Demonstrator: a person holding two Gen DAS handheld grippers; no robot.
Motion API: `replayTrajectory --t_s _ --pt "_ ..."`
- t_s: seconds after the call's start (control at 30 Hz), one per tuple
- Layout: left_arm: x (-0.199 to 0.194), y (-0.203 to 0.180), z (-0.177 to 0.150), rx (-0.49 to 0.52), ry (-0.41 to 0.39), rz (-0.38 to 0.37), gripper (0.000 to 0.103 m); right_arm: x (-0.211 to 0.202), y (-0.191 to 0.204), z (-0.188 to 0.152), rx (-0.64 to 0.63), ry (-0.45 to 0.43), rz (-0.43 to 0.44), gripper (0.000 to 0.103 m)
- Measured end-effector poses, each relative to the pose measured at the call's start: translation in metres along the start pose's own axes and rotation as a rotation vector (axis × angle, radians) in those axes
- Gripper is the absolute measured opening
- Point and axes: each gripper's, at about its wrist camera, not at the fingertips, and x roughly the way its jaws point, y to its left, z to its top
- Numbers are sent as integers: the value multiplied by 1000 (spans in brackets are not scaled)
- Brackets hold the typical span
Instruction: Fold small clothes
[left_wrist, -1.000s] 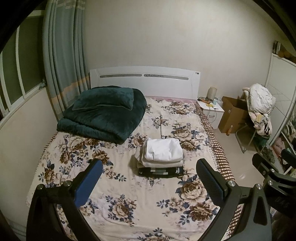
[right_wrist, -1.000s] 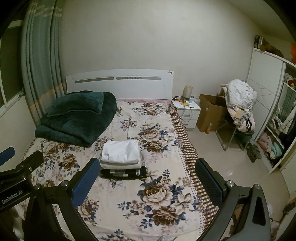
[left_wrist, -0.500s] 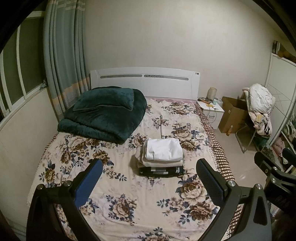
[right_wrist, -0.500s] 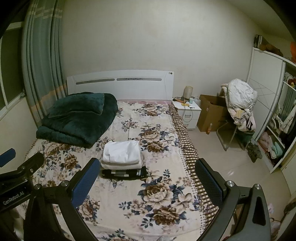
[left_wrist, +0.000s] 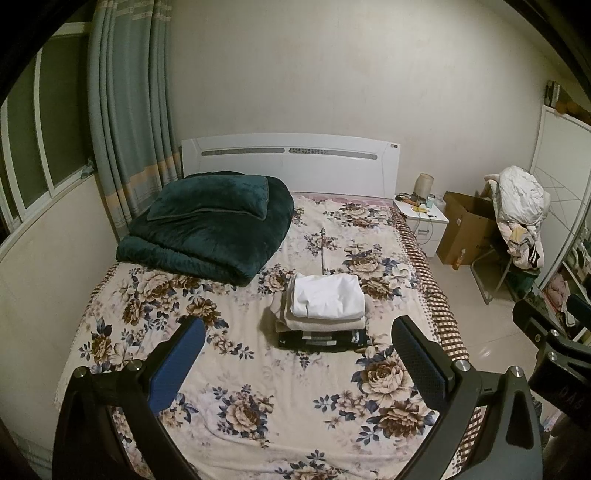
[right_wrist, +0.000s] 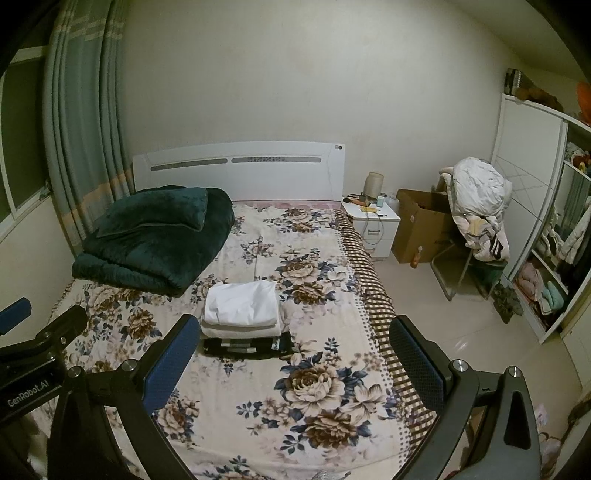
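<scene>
A stack of folded clothes (left_wrist: 325, 312) lies in the middle of the floral bed (left_wrist: 258, 387): a white piece on top, a beige one under it, a dark patterned one at the bottom. It also shows in the right wrist view (right_wrist: 242, 317). My left gripper (left_wrist: 295, 354) is open and empty, held well back above the foot of the bed. My right gripper (right_wrist: 291, 354) is open and empty too, to the right of the left one. Part of the left gripper shows in the right wrist view (right_wrist: 37, 354).
A folded dark green quilt (left_wrist: 207, 229) lies at the head of the bed on the left. A white nightstand (left_wrist: 421, 218), a cardboard box (left_wrist: 465, 232) and a chair piled with clothes (left_wrist: 521, 214) stand to the right. A wardrobe (right_wrist: 543, 221) lines the right wall.
Both grippers have drifted slightly back and up from the bed; the view shifts a little. The stack of clothes has not moved.
</scene>
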Motion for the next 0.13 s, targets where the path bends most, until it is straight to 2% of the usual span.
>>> replayTrajectory --t_s 0.13 --pt "-3 2 2 0 -5 10 103 -1 1 -1 3 1 -1 103"
